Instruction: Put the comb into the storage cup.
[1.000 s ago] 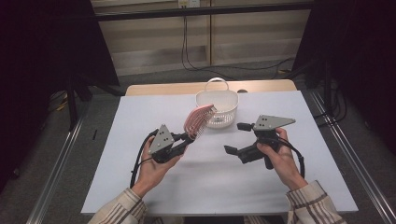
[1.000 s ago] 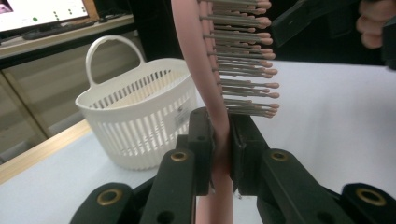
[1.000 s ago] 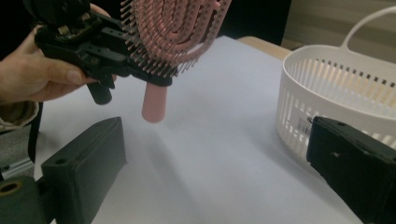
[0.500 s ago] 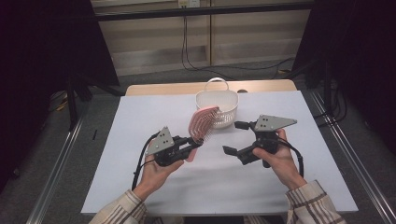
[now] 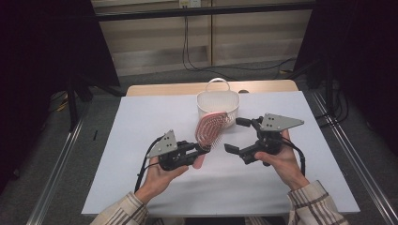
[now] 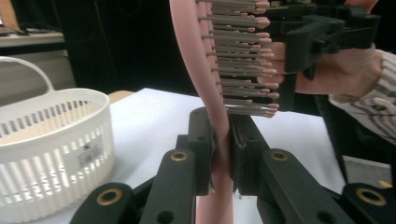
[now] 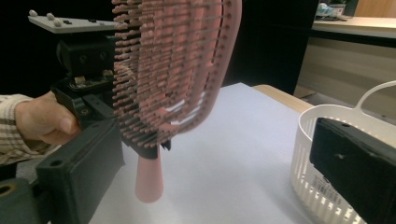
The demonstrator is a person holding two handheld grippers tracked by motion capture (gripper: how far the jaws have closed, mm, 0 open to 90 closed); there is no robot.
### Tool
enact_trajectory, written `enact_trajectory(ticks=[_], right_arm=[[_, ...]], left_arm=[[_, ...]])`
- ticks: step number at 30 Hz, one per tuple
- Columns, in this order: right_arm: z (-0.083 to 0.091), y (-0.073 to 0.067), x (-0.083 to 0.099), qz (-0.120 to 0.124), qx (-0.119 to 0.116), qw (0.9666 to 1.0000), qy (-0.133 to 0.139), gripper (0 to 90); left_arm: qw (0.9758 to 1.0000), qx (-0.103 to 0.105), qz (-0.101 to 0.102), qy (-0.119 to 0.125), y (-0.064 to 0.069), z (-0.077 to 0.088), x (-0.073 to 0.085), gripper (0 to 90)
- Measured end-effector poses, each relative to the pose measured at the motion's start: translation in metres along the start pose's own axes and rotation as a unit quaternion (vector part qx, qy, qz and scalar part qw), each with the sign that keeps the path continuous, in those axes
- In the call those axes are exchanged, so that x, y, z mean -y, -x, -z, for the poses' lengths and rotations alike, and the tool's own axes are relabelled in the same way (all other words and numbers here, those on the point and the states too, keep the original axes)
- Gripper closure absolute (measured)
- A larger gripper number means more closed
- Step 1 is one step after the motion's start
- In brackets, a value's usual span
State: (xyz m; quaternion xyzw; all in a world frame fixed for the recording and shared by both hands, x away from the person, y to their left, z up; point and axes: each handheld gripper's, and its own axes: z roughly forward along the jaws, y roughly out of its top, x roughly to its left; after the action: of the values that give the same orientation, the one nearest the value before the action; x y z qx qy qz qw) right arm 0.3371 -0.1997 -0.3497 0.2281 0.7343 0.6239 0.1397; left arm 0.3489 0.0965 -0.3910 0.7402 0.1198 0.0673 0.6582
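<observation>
On the white table [image 5: 141,140], the white slotted plastic basket [image 5: 218,104] sits at twelve o'clock. The left gripper [image 5: 199,151] is clamped on the pink plastic hairbrush's [image 5: 210,129] handle, its long axis pointing to one o'clock. The right gripper [image 5: 238,136] gapes empty at three o'clock.

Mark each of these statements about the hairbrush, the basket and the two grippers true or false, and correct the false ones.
1. The left gripper is shut on the pink hairbrush at its handle. True.
2. The hairbrush lies inside the white basket. False: it is held up above the table, in front of the basket.
3. The right gripper holds the basket's handle. False: its jaws are open with nothing between them.
4. The brush's bristles face the right gripper. True.
5. The basket stands toward the far side of the table. True.
</observation>
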Motion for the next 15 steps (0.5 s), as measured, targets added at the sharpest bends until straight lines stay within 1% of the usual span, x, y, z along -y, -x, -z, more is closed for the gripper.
enact_trajectory(ticks=[2,4,7,10,13,15], right_arm=[[0.0,-0.001,-0.002,-0.001,-0.008,1.0,0.004,3.0],[-0.001,-0.002,-0.005,0.0,-0.015,0.9998,0.01,3.0],[-0.001,-0.004,-0.008,-0.006,-0.024,0.9995,0.022,2.4],[-0.003,-0.005,-0.009,-0.014,-0.027,0.9993,0.021,2.2],[-0.006,-0.005,-0.009,-0.01,-0.03,0.9993,0.021,2.1],[-0.007,-0.005,-0.008,-0.011,-0.032,0.9992,0.021,2.8]], left_arm=[[1.0,0.006,0.003,0.001,0.001,-0.002,0.001,80.8],[1.0,0.009,-0.001,-0.002,0.003,-0.003,0.001,80.8],[0.9998,0.019,0.0,-0.002,0.005,-0.005,0.001,80.8],[0.9996,0.026,-0.003,-0.01,0.006,-0.007,0.004,80.8],[0.9993,0.034,0.0,-0.014,0.006,-0.01,0.007,80.8],[0.999,0.041,-0.002,-0.016,0.007,-0.011,0.007,80.8]])
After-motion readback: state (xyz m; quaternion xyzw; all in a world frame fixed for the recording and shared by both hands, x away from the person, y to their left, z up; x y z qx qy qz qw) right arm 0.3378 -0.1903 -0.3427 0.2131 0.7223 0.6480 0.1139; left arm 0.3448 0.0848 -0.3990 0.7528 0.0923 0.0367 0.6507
